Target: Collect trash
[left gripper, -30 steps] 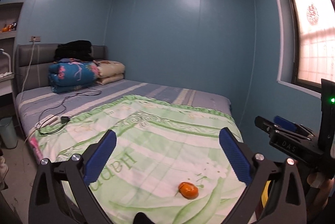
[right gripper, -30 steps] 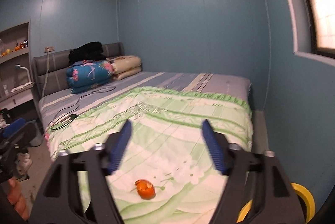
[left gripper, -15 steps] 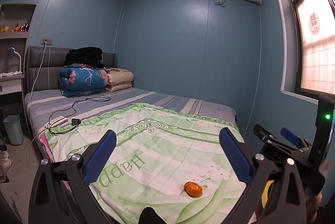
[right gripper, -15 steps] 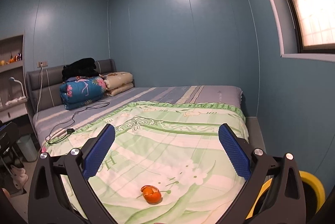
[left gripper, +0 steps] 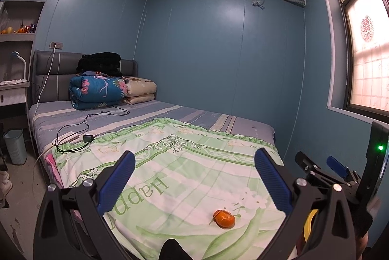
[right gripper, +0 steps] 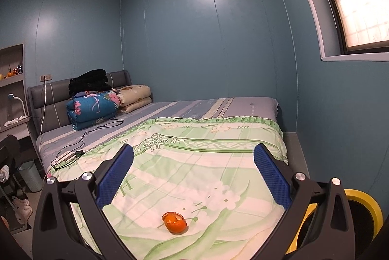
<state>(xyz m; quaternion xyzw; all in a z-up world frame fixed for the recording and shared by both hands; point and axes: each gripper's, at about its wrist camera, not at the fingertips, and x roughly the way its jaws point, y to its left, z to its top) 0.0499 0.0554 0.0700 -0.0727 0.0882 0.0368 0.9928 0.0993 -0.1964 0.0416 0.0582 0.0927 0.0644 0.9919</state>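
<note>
1. An orange peel (right gripper: 174, 222), curled like a small cup, lies on the near end of the green blanket (right gripper: 194, 162) that covers the bed (left gripper: 170, 111); its inside is too small to make out.
2. The right gripper (right gripper: 193, 177) hangs over that blanket with its jaws spread as wide as they go after just opening, nothing between the blue pads, the peel lying apart on the blanket below the gap.
3. The left gripper (left gripper: 194, 181) also stands with jaws wide apart and empty; the peel (left gripper: 224, 218) sits below, toward its right finger.
4. In the left wrist view the right gripper is cut off at the right edge, only part of its frame and a green light showing.
5. A yellow-rimmed bin (right gripper: 362, 209) stands right of the bed, mostly hidden behind the right finger.
6. A pale wastebasket (left gripper: 15, 145) on the floor at far left is partly cropped.
7. Folded quilts (left gripper: 97, 92) and black cables (left gripper: 80, 133) lie at the far end of the bed.
</note>
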